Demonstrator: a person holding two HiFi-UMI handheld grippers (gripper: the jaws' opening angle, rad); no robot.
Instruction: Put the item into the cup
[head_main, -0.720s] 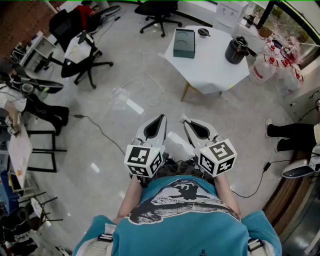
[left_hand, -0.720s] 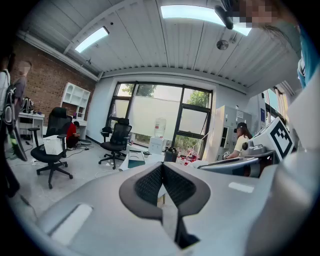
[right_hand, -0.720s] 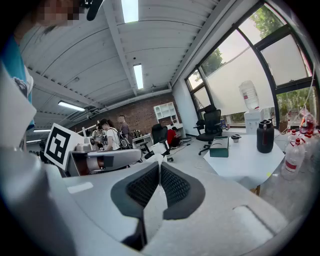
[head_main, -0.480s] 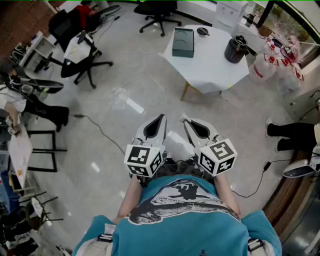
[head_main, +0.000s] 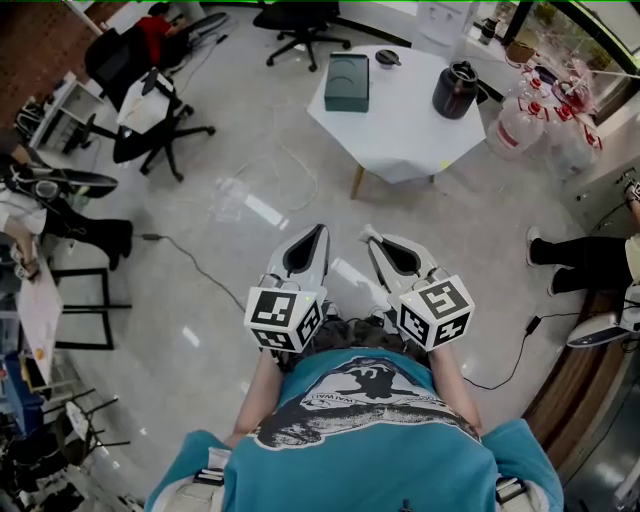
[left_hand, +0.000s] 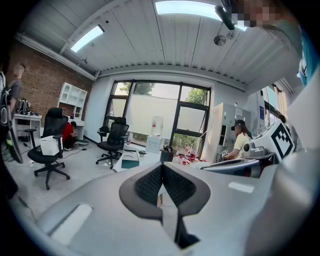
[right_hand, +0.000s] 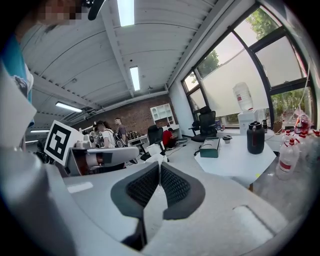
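Cup first: a tall black lidded cup (head_main: 455, 90) stands upright on the white table (head_main: 400, 130), towards its far right side. On the same tabletop a green box (head_main: 347, 82) lies flat at the far left, and a small dark round item (head_main: 388, 58) sits just beyond it, apart from the cup. Clear water jugs (head_main: 520, 120) crowd the floor just right of the table.

The person stands well back from all this. The left gripper (head_main: 322, 232) and right gripper (head_main: 368, 235) are held side by side close against the body, over bare grey floor (head_main: 250, 200). Each has its ribbed pads pressed together at the tips, with nothing between them. Both point towards the table. A black office chair (head_main: 150, 110) stands off to the left.
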